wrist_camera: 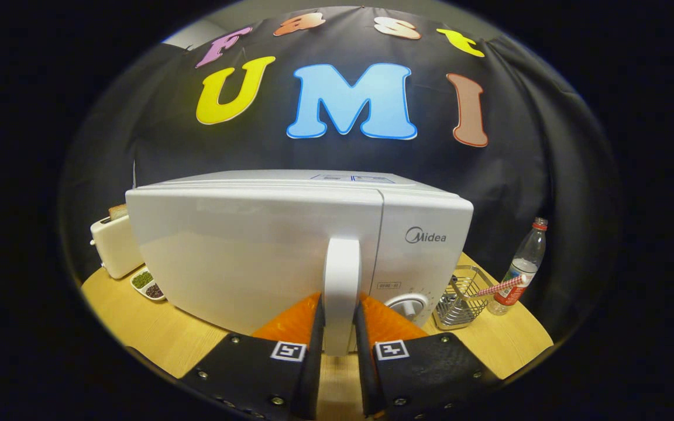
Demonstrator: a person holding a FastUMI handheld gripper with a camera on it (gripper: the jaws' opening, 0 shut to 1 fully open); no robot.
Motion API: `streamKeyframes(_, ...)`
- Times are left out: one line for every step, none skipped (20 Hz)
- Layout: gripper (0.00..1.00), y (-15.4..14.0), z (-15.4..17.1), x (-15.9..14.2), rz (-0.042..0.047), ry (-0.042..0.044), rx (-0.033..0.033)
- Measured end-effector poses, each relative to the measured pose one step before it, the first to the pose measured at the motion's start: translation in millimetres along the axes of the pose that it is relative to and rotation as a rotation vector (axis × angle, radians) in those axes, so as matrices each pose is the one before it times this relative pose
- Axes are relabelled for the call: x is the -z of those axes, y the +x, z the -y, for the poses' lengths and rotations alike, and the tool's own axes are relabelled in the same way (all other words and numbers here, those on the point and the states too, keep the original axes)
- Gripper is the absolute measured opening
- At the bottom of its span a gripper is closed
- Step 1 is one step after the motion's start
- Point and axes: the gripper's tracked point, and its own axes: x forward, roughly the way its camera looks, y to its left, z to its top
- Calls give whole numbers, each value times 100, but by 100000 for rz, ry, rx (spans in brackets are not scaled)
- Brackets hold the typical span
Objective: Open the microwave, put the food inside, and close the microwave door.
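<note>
A hand-held gripper clamps its two fingers on either side of the upright handle of a white microwave standing on a wooden table; the fingers appear to press the handle's lower end from left and right, holding it narrowly. The handle's long axis runs vertically, directly ahead and between the fingers, on the door beside the control panel with its dial. The door looks closed or very nearly so, and opening it would seem to call for a pull back toward the gripper, swinging about the door's far left edge. The food for the task cannot be picked out with certainty: a toaster and a small dish sit partly hidden behind the microwave's left side, while a wire basket and a plastic bottle stand to its right.
</note>
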Motion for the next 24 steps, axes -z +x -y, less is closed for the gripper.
streamKeyframes(26,34,-95,117,-538,-446,650)
streamKeyframes(17,-153,-21,-115,134,-590,533)
streamKeyframes(17,-98,-10,82,-973,1091,-917)
streamKeyframes(17,-156,16,-61,-509,1807,-1376)
streamKeyframes(17,-221,-190,97,-347,1307,-1174)
streamKeyframes(13,325,54,-150,-306,-995,854)
streamKeyframes(9,-222,-39,249,-1079,-916,292)
streamKeyframes(9,-15,45,-66,-497,1157,243)
streamKeyframes(9,-98,-61,-6,-761,1135,-49)
streamKeyframes(9,-139,-31,-25,-425,-143,182)
streamKeyframes(9,-228,-84,217,-1097,-110,-55)
streamKeyframes(9,-892,-276,278,293,-228,119)
streamKeyframes(9,-1085,-321,341,1029,-3349,-529)
streamKeyframes(9,-1000,-350,13,1951,-2718,-307)
streamKeyframes(9,-729,-254,419,-426,-1364,-515)
streamKeyframes(9,-591,-105,257,-1041,753,-544)
streamKeyframes(9,-446,-67,319,-929,1670,-482)
streamKeyframes(9,-511,-253,193,-1000,1446,-496)
streamKeyframes(9,-597,-444,119,-636,689,-737)
streamKeyframes(9,-772,-385,206,-362,384,-674)
streamKeyframes(17,-629,-439,372,-641,682,-1171)
streamKeyframes(18,-742,-559,216,-414,725,-1378)
streamKeyframes(23,-853,-523,296,-462,-24,-1218)
streamKeyframes(23,-820,-657,182,-228,-909,-738)
